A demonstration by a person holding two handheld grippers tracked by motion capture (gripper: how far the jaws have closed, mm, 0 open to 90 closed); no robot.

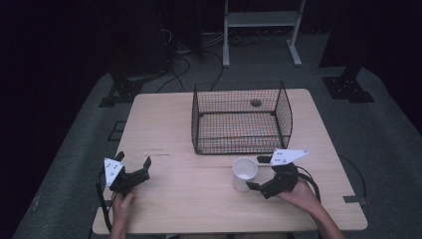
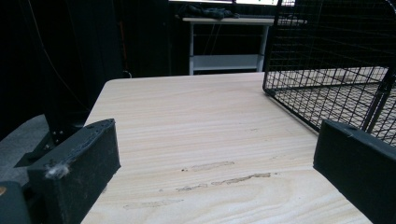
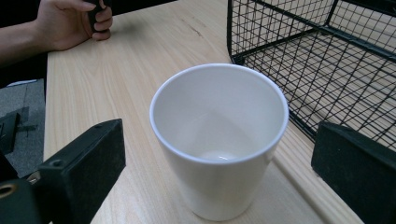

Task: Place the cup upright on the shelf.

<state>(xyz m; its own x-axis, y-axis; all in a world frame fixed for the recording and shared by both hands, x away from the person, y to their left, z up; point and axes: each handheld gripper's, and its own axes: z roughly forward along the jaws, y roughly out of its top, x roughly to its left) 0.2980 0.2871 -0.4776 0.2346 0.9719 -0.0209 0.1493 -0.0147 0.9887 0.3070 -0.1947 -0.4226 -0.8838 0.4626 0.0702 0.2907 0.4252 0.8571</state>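
A white empty cup (image 1: 244,173) stands upright on the wooden table (image 1: 164,129), just in front of a black wire basket (image 1: 239,137). My right gripper (image 1: 257,173) sits at the cup's right side, open, its jaws straddling the cup with a gap on each side. In the right gripper view the cup (image 3: 218,140) stands between the two black jaws of that gripper (image 3: 217,172), untouched. My left gripper (image 1: 133,159) rests near the table's front left, open and holding nothing. The left gripper view shows its jaws (image 2: 215,163) wide apart over bare wood.
The wire basket (image 2: 336,56) stands at the table's middle back, its corner (image 3: 317,46) close behind the cup. A person's hand (image 3: 65,23) holds the other gripper's grip far off. A white metal rack (image 1: 261,20) stands on the floor beyond the table.
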